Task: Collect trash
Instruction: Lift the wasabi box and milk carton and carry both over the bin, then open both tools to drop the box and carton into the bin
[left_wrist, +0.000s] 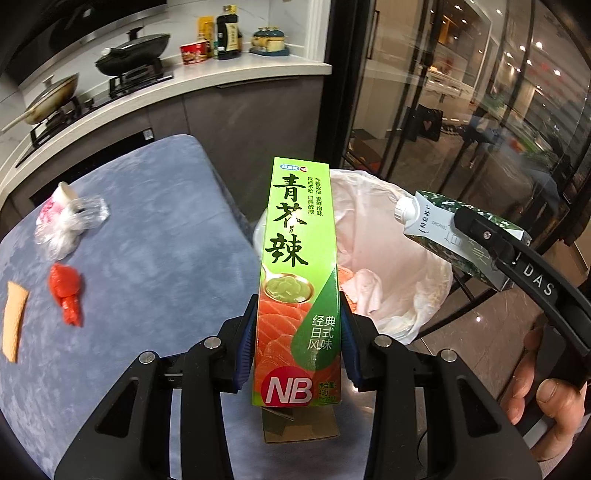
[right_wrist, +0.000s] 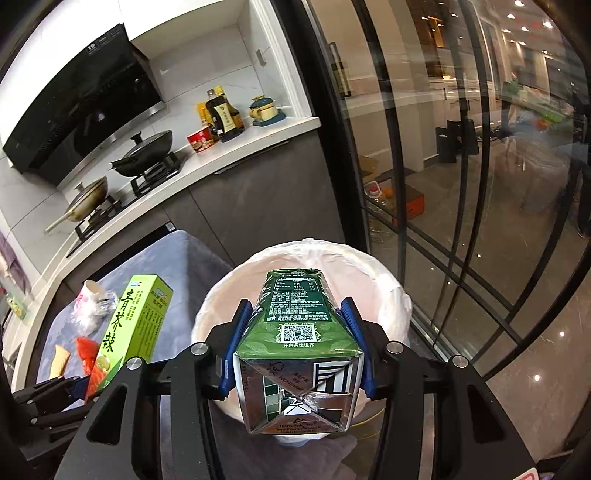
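Observation:
My left gripper (left_wrist: 298, 343) is shut on a long green wasabi box (left_wrist: 299, 266), held above the table's right edge, pointing toward the bin. My right gripper (right_wrist: 297, 347) is shut on a green milk carton (right_wrist: 295, 354), held over the white-lined trash bin (right_wrist: 391, 295). The bin (left_wrist: 388, 236) holds crumpled paper. The carton (left_wrist: 458, 236) and the right gripper (left_wrist: 480, 232) show at the right of the left wrist view. The wasabi box (right_wrist: 129, 325) shows at the left of the right wrist view.
On the blue-grey table (left_wrist: 147, 258) lie a crumpled plastic wrapper with a cup (left_wrist: 66, 218), a red wrapper (left_wrist: 66, 291) and an orange cone-like piece (left_wrist: 14, 321). A kitchen counter (right_wrist: 207, 166) with pans stands behind. Glass doors (right_wrist: 461, 184) are at the right.

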